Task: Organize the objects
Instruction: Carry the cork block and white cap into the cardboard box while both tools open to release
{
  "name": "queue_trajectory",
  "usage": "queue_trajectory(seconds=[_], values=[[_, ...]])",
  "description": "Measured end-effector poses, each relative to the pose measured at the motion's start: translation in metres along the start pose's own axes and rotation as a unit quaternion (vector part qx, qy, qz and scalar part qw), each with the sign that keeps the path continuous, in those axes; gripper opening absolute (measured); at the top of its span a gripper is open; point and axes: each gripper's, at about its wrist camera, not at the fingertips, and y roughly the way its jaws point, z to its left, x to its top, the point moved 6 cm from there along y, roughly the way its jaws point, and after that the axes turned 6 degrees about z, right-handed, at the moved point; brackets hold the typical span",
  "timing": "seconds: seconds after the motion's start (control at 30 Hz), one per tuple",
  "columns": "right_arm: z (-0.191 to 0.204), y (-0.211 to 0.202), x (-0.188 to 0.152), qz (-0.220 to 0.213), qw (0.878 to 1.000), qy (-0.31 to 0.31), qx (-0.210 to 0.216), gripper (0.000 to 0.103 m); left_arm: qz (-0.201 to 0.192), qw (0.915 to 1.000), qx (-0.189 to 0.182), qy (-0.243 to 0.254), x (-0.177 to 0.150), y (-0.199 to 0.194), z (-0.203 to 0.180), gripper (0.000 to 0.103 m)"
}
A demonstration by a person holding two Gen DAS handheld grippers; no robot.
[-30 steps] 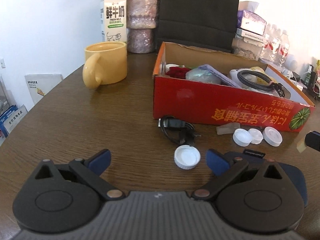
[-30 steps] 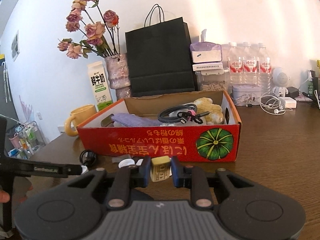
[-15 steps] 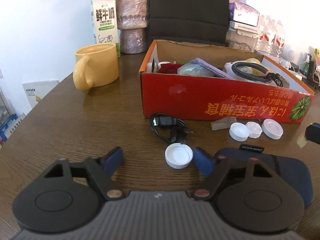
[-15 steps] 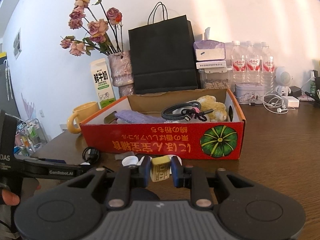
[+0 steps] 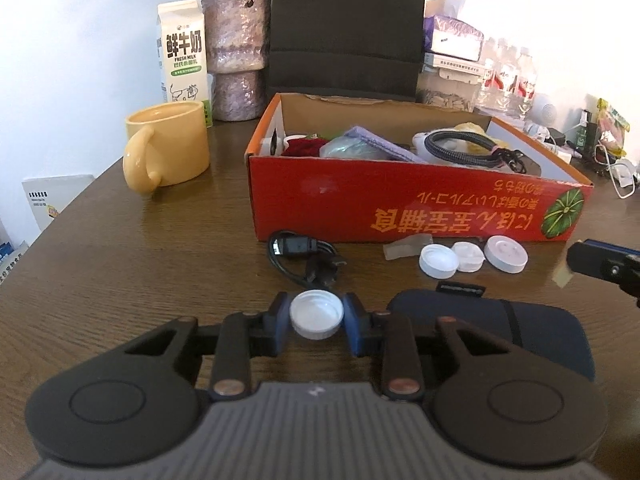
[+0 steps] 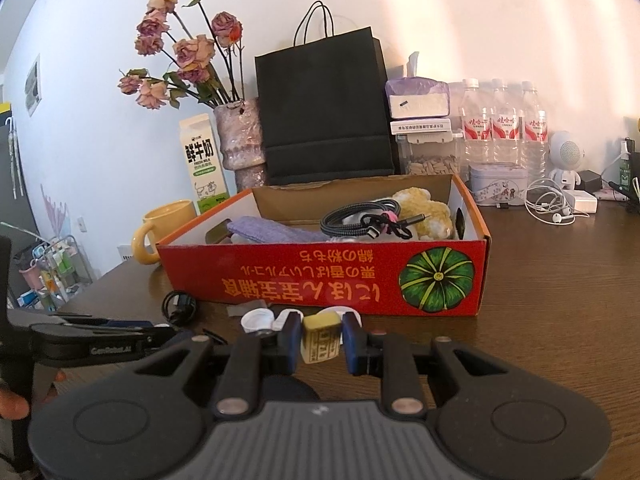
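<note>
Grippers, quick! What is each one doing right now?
Left gripper: jaws have just been closing, now pinching the white bottle cap.
Right gripper: shut on a small yellow block.

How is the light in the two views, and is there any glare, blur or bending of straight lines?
Left wrist view: sharp, soft glare on the red box front, wall at right overexposed, table edge curves from the fisheye. Right wrist view: warm light streaks on the wall, black bag leans from distortion, no motion blur.
</note>
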Motion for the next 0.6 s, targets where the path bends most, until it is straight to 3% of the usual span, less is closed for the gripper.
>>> queue_trajectory(seconds=[0.37,0.6], values=[[0.005,-0.006,0.002,-0.011,1.0,-0.006,0.004,0.021,-0.039,0.9992,-0.012,0.001,0.012,-0.03,-0.003,0.03],[0.017,-0.016,0.022,-0.031,0.999,-0.021,0.023,0.021,-0.077,0.9965,-0.032,0.004,0.036,-0.052,-0.013,0.03]])
